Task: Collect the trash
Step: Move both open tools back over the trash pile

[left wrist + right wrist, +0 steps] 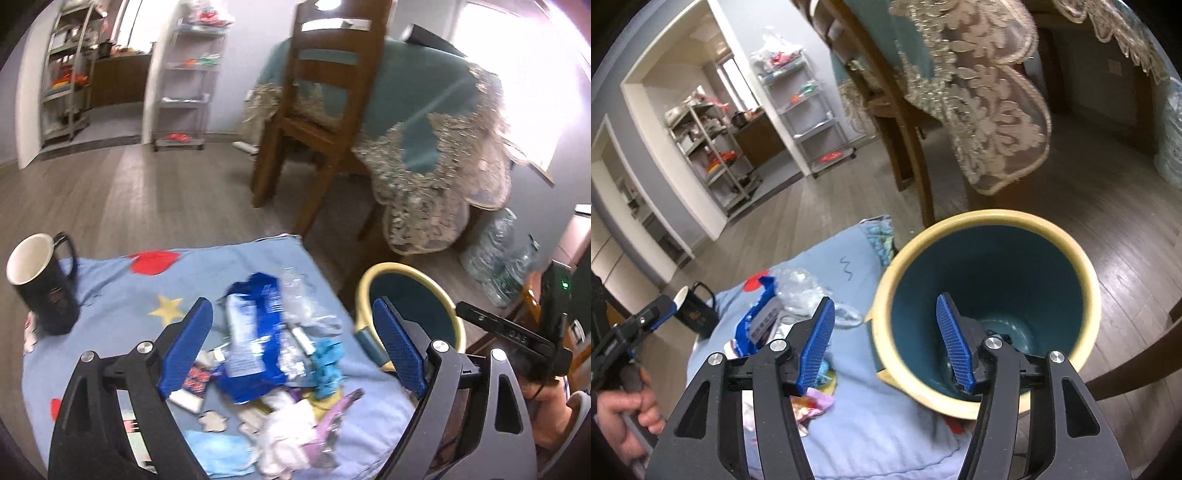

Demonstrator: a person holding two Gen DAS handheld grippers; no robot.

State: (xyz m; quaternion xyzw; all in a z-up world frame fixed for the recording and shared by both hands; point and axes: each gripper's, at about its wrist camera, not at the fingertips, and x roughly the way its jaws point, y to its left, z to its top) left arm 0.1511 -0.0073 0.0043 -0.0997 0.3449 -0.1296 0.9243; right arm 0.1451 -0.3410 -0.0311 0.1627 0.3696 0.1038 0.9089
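So the setup is a light blue blanket (110, 280) with red blobs and a yellow star printed on it, spread over a low surface in what looks like a dining area with grey wood-look flooring (155, 192). The trash pile (273, 350) sits in the middle of the blanket: a blue and white wrapper (247, 343), some crinkly clear plastic (299, 295), a teal scrap, white tissue and a few small packets, all heaped together and overlapping. A black mug (44, 280) with a white inside stands upright near the blanket's far left corner, well apart from the pile.

Just off the right edge of the blanket there's a bin (990, 236), cream rim, teal inside, touching the blanket's edge. Something small and dark lies at the bottom, too blurry to name.

Left gripper (291, 343) hangs wide open over the pile, nothing pinched. Right gripper (882, 339) is spread too, empty, with one finger outside the bin's rim and the other over its mouth.

Behind all that: a wooden chair (321, 110) pushed against a table with a teal cloth and lace trim (424, 177), metal shelving racks (184, 85) by a doorway, and plastic bottles (506, 258) on the floor at the right.
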